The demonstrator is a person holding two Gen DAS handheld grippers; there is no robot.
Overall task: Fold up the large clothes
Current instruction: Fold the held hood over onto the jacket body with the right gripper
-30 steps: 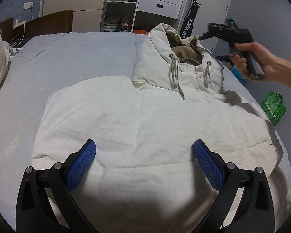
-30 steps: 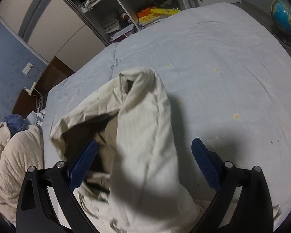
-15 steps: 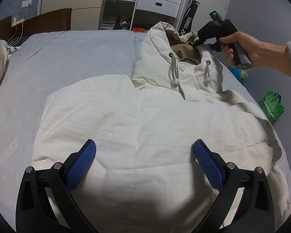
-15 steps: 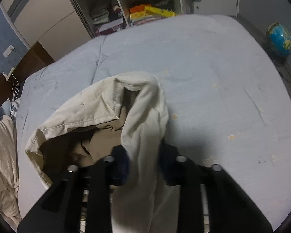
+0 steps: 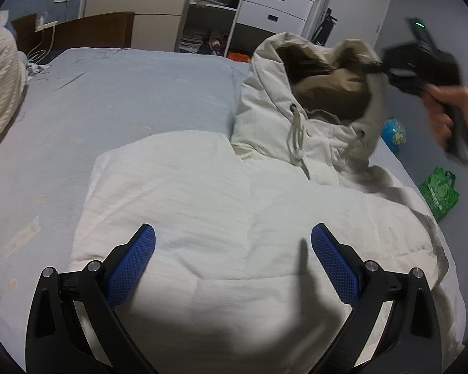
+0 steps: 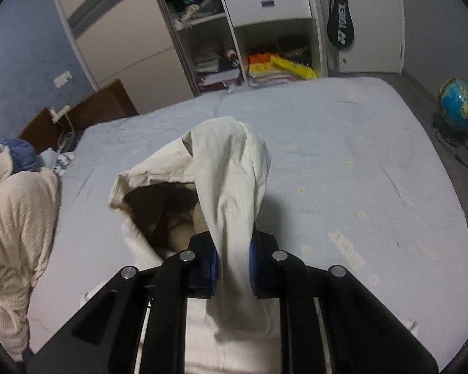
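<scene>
A large cream hooded jacket (image 5: pixel 221 205) lies folded on the pale blue bed (image 5: pixel 124 93). Its hood (image 5: pixel 277 99) with a tan lining and drawstrings stands raised at the far right. My left gripper (image 5: pixel 233 265) is open and empty, hovering over the jacket's near body. My right gripper (image 6: pixel 233 263) is shut on the hood's rim (image 6: pixel 231 187) and holds it lifted off the bed; it also shows in the left wrist view (image 5: pixel 387 70), blurred, at the hood's right edge.
A cream knitted blanket (image 6: pixel 12 233) lies on the bed's left side. Shelves and white drawers (image 5: pixel 274 9) stand beyond the bed. A globe (image 6: pixel 457 106) and a green bag (image 5: pixel 440 190) sit on the floor to the right of the bed.
My right gripper closed on the hood's rim and pulled it up and to the right, opening the hood. The left gripper stayed open over the jacket body.
</scene>
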